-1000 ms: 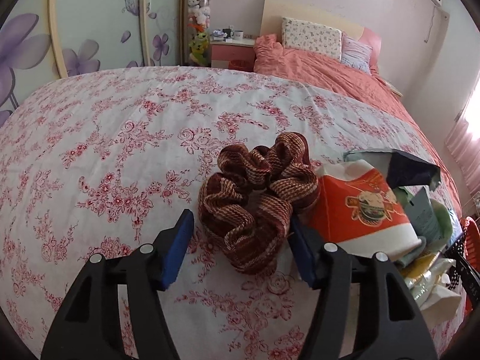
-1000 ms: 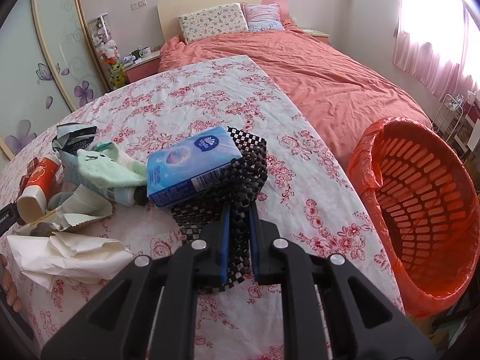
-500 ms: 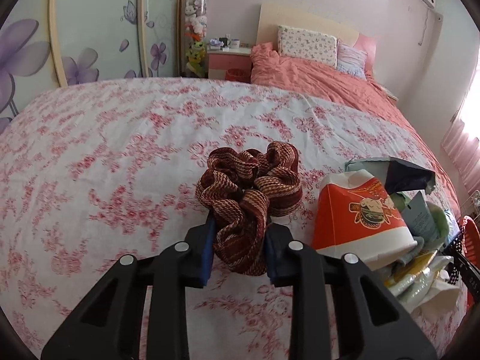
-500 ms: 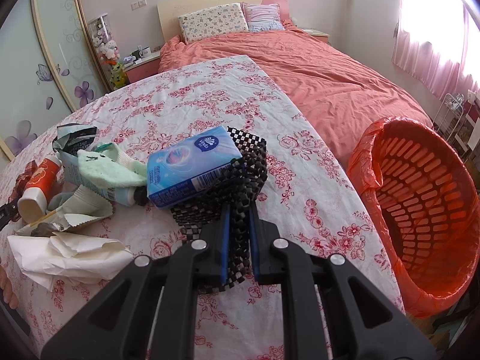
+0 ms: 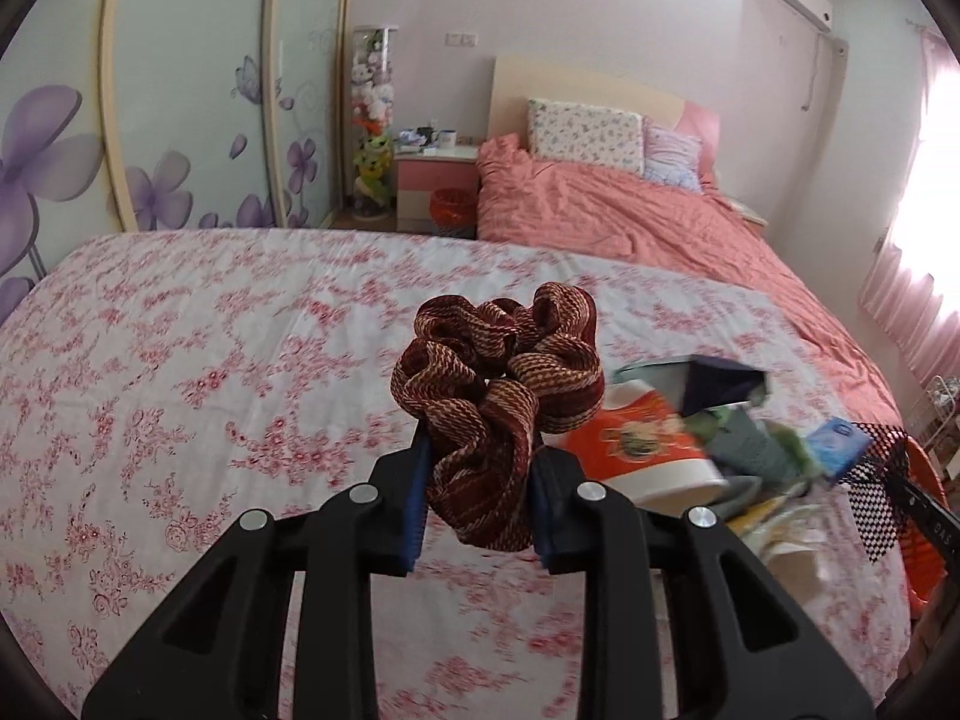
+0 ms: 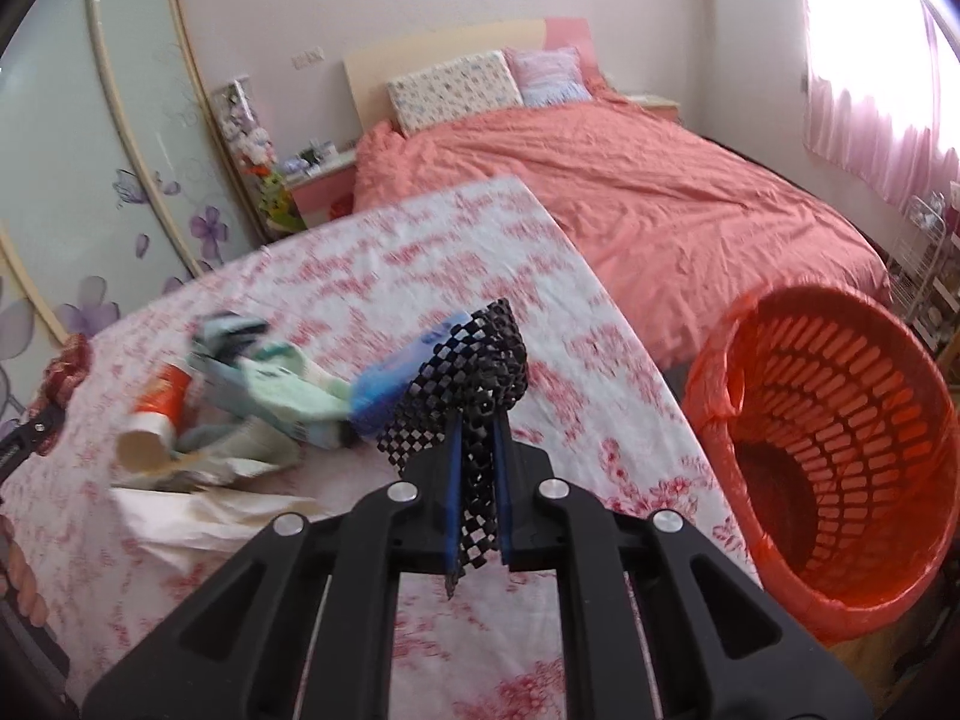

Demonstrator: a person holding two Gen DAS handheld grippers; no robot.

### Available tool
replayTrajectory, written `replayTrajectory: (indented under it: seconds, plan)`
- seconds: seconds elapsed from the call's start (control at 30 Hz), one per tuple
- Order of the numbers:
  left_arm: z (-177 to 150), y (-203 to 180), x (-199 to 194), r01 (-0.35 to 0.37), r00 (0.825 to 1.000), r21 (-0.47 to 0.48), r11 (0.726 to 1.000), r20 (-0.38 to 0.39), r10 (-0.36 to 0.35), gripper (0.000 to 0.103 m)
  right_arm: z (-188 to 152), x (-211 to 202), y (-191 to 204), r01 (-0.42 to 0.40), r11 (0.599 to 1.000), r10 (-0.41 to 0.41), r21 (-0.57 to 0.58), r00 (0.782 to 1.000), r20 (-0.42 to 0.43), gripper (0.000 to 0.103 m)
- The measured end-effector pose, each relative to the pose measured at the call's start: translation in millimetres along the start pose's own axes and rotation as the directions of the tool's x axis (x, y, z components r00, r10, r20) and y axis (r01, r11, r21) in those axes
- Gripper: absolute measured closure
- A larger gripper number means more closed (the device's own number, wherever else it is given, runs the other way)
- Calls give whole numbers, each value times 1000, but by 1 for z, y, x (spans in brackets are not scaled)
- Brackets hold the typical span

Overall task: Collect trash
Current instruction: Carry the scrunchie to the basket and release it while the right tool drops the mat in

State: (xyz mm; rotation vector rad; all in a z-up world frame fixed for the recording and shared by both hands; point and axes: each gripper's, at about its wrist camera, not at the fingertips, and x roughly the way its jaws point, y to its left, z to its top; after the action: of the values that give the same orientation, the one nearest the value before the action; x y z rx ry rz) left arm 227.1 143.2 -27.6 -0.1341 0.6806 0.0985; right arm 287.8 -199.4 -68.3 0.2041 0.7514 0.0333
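The left gripper [image 5: 477, 495] is clamped on one brown-and-tan striped scrunchie [image 5: 498, 387], which stands up between its two blue-padded fingers [image 5: 414, 510] above the floral tablecloth [image 5: 180, 372]. The scrunchie also shows at the far left edge of the right wrist view [image 6: 69, 369].

The right gripper [image 6: 477, 498] is pinched tight on one black openwork mesh piece [image 6: 474, 384]; the mesh rises out of the narrow slot between its fingers [image 6: 453, 480] and fans out above them. One blue tissue pack [image 6: 408, 381] sits just behind the mesh, touching it; whether it rests on the mesh cannot be told.

The remaining trash lies in one loose heap on the tablecloth between the two grippers. In it, one orange-and-white paper cup [image 6: 157, 411] lies on its side, its open mouth toward the near table edge. Beside it are one pale green wrapper [image 6: 288, 390], one dark torn packet [image 5: 720, 384] and crumpled white paper [image 6: 198, 510] nearest the table's edge. The heap is blurred, so a fuller count is not possible.

One orange slatted waste basket [image 6: 840, 450], lined with an orange bag, stands off the table's right side, tilted so its mouth faces the camera. Behind it is one bed with a salmon cover [image 6: 630, 180] and two pillows [image 6: 456, 90].
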Motion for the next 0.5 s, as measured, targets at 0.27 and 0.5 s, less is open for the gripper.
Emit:
replayTrajectory:
  seconds: [0.27,0.5]
  plan:
    - [3,-31,-26,71,997,45,996,35,-73,75,19,-43,13,-66,997,69,-32,993,93,93]
    - [7,-59,-44,129,989,90,988,60,-135,75,29,-71,12,-78,996,82,-32,986,144,93]
